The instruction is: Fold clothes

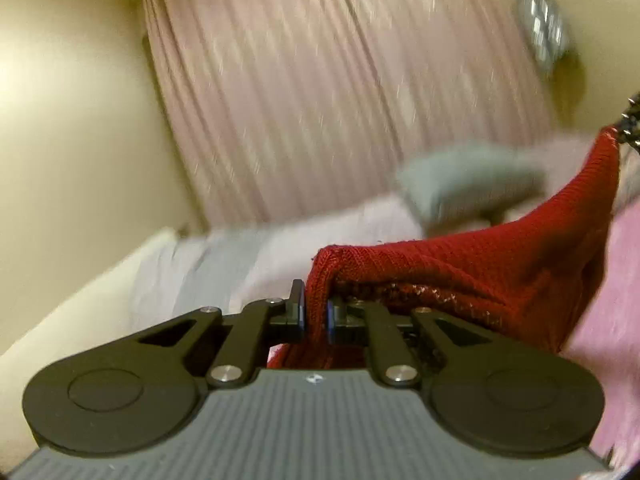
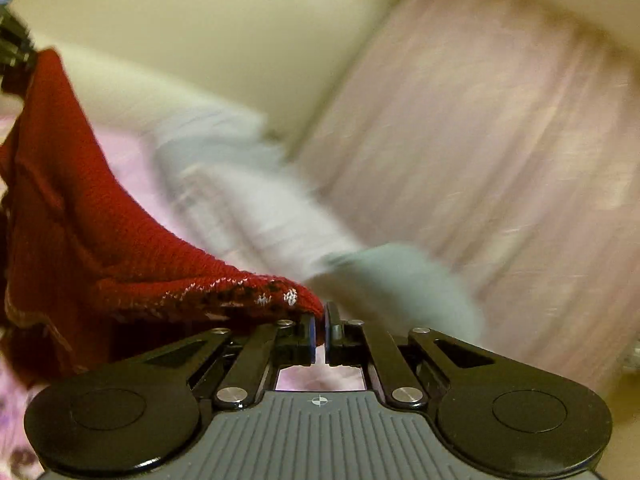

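Note:
A red knitted sweater (image 1: 480, 264) hangs stretched in the air between my two grippers. My left gripper (image 1: 316, 312) is shut on one edge of it, and the knit rises to the right toward the other gripper's tip (image 1: 630, 120). In the right wrist view my right gripper (image 2: 320, 328) is shut on a corner of the red sweater (image 2: 80, 224), which has a white pattern band near the fingers. The left gripper (image 2: 12, 52) shows at the upper left holding the far end. Both views are motion-blurred.
A bed with a pink floral cover (image 2: 132, 156) lies below. A grey pillow (image 1: 468, 184) and pale bedding (image 1: 224, 264) sit at its head. Pink curtains (image 1: 320, 92) and a cream wall (image 1: 72, 140) stand behind.

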A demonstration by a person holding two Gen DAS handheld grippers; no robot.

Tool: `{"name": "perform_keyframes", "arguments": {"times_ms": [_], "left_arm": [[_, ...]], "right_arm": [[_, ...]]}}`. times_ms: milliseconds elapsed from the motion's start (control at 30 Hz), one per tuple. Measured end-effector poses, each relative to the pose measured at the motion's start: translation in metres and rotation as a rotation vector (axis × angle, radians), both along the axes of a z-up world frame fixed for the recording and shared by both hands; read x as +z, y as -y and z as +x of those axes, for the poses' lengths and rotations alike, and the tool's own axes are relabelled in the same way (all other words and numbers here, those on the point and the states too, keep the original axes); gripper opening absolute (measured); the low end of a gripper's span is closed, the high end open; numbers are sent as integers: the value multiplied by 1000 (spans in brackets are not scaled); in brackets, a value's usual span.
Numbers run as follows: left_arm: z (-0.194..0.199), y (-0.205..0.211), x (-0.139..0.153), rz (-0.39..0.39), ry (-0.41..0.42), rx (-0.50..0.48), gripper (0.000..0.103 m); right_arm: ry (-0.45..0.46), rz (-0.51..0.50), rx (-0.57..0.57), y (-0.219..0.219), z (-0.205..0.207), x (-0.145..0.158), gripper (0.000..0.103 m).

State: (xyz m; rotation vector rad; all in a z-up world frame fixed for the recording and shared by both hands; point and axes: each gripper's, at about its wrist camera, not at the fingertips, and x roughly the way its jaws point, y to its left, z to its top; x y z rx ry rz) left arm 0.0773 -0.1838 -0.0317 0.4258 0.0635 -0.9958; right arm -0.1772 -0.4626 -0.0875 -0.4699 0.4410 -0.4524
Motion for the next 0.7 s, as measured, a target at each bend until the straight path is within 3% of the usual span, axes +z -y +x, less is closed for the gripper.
{"name": "perform_keyframes", "arguments": {"times_ms": [133, 333, 500, 700], "left_arm": [[9, -2, 44, -100, 1, -122, 10], [15, -18, 80, -164, 5, -317, 10], [18, -51, 91, -154, -31, -438, 10], [24, -75, 98, -103, -107, -506, 10]], "right_arm": [[135, -73, -160, -26, -26, 68, 2], [265, -147, -354, -83, -59, 131, 2], [301, -175, -447, -149, -119, 161, 2], [253, -155, -524, -205, -144, 164, 2]]}}
